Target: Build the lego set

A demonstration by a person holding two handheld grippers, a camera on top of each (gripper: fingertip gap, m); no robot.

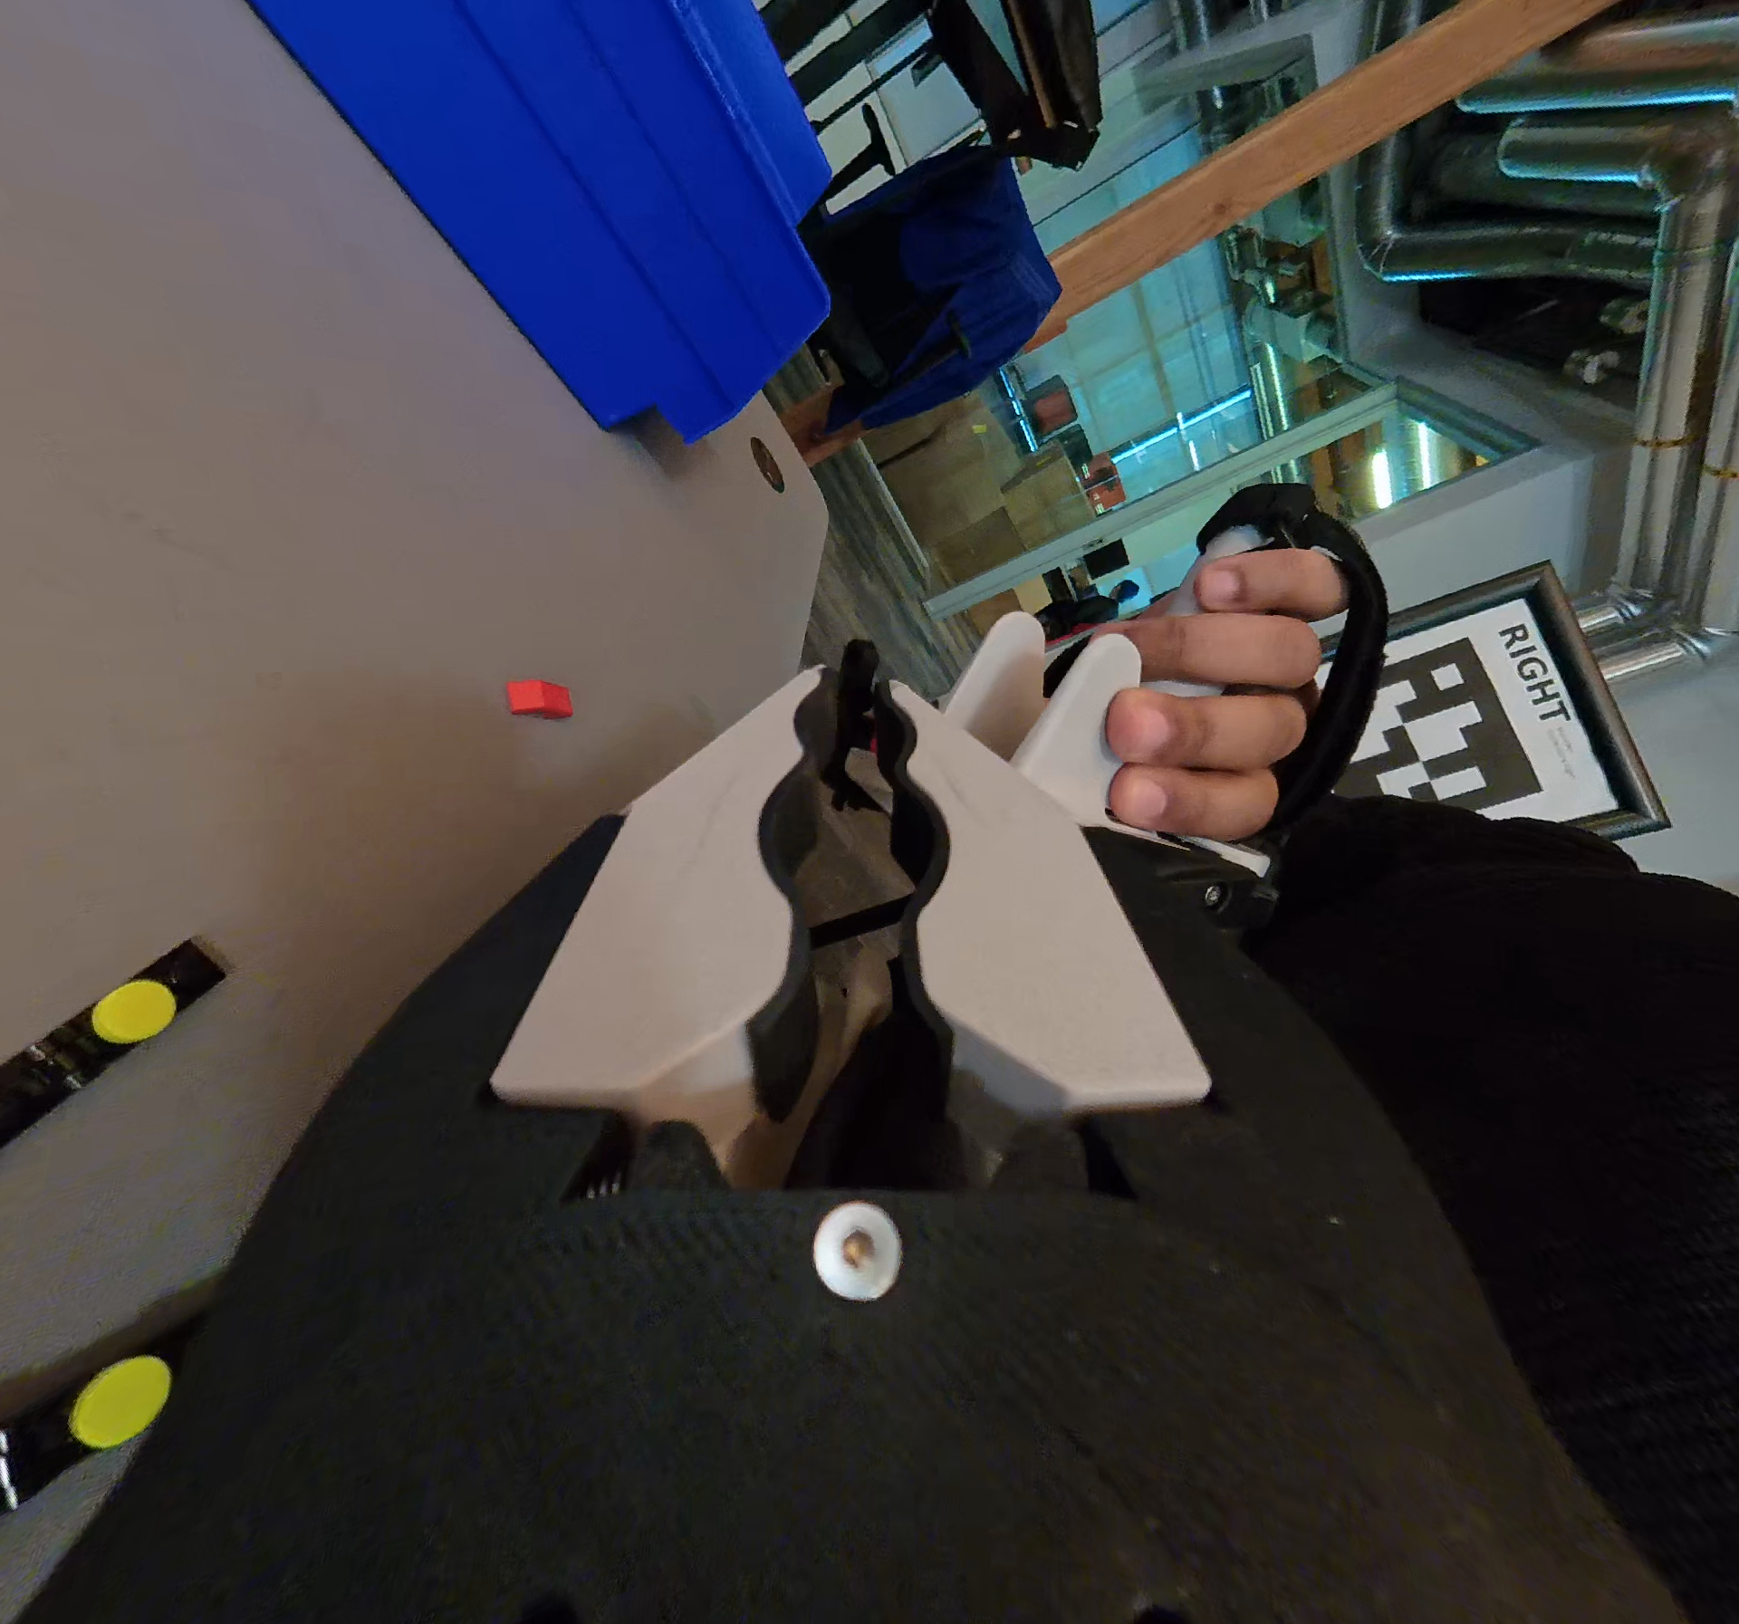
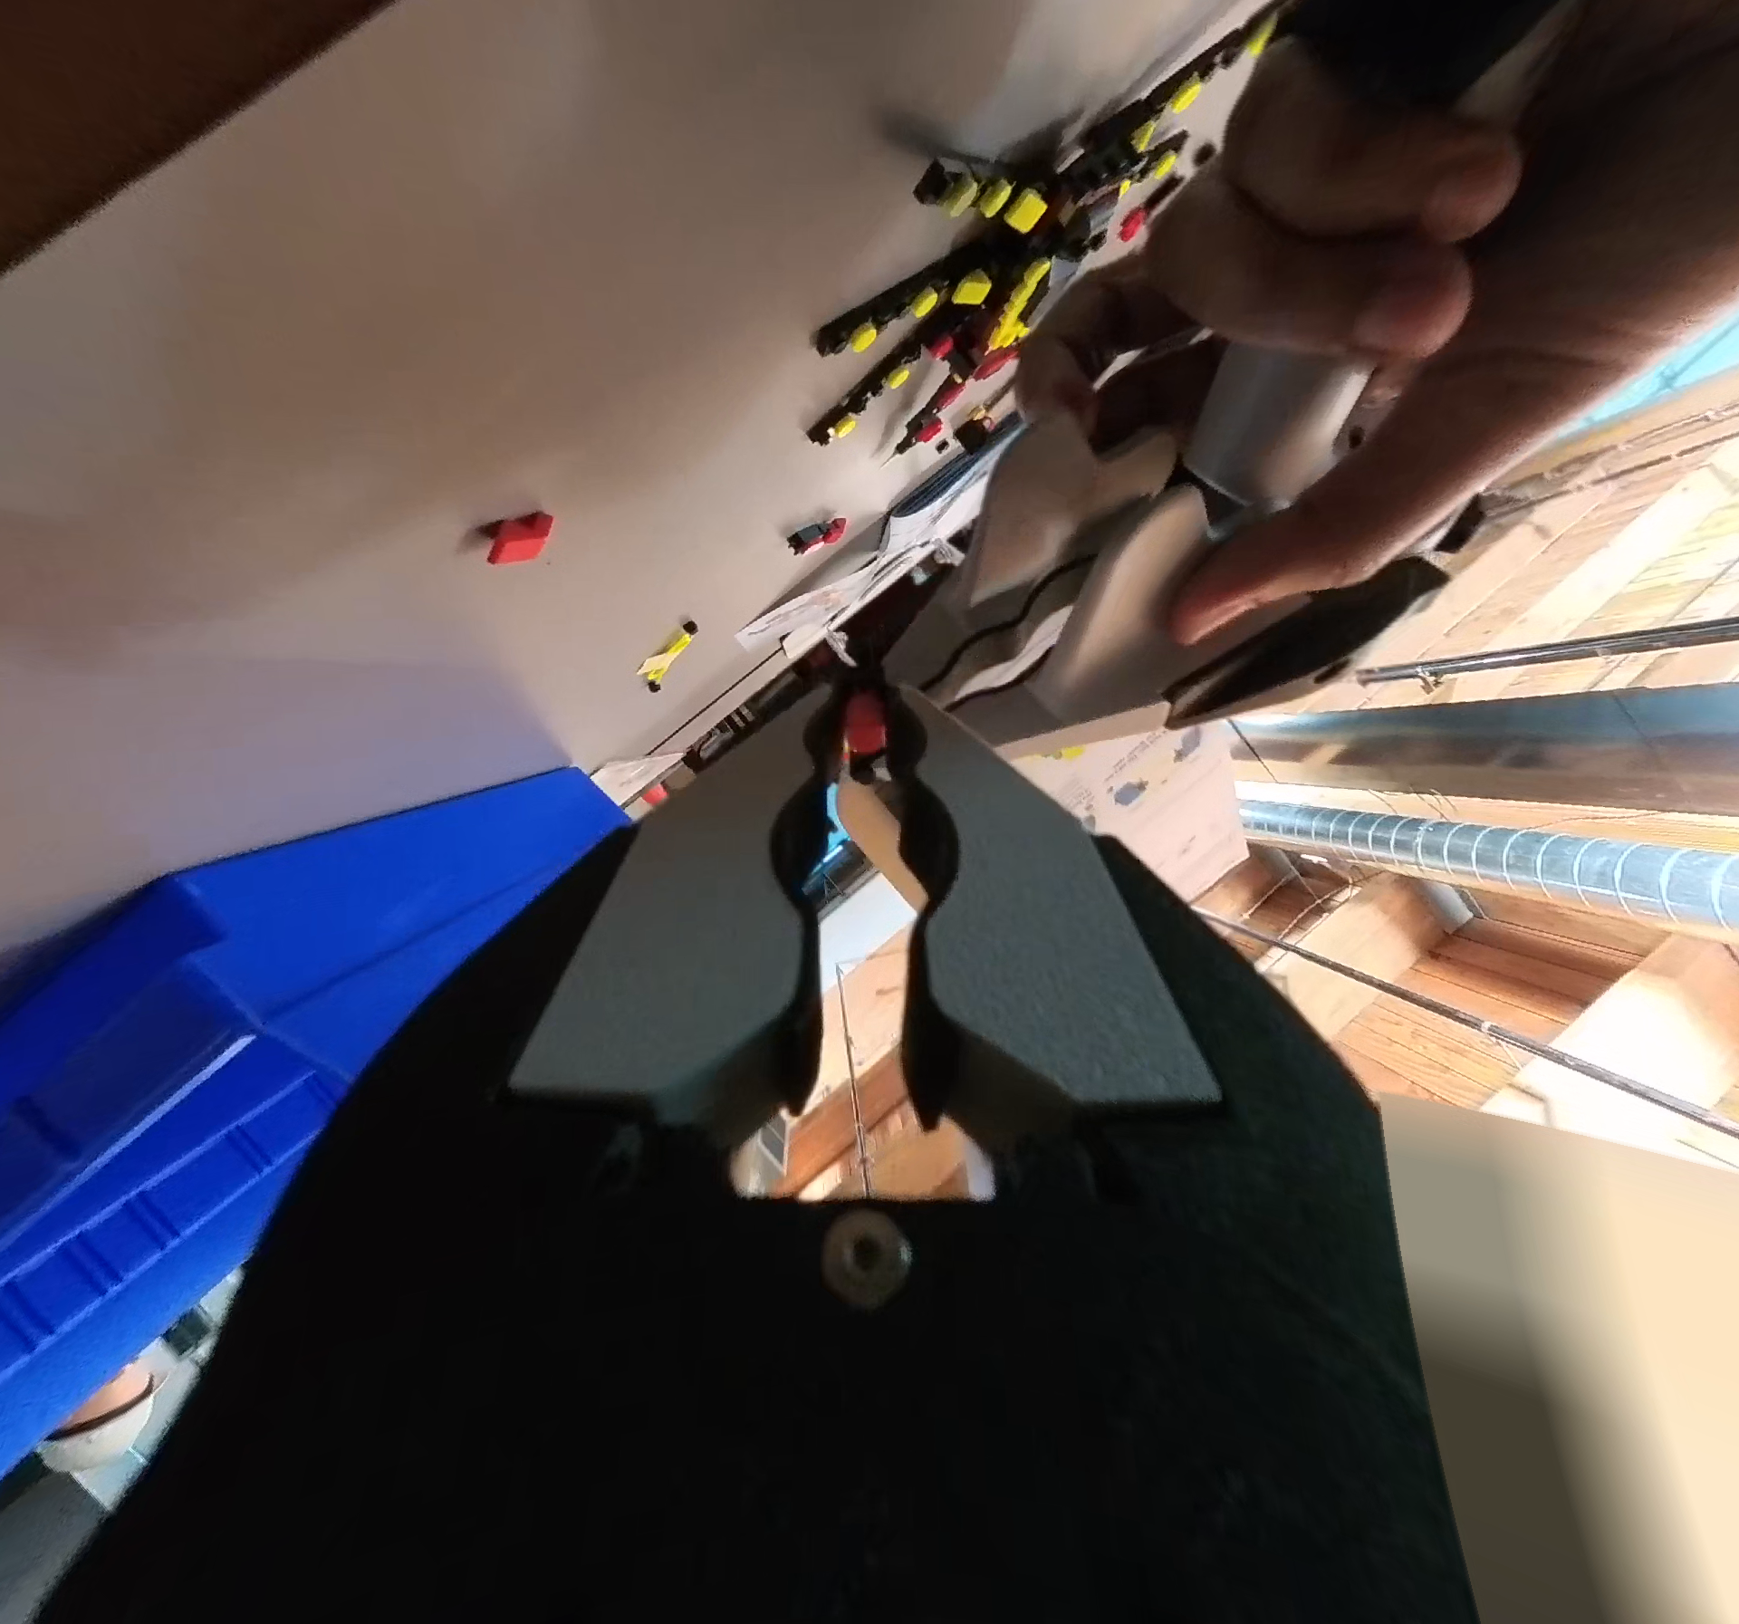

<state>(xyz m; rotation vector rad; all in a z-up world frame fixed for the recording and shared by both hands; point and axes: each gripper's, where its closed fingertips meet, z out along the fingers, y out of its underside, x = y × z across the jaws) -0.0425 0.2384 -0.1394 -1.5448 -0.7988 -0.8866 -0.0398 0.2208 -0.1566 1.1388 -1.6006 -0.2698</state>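
With both lifted above the table for joining, left gripper pinches a black piece; right gripper clamps a red piece.

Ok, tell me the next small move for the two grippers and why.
Probably bring the two tips together and press the parts into each other. The right gripper is shut on a small red piece, and the left gripper pinches a thin black piece. Both are held up off the white table, close to each other, so joining them looks like the likely step.
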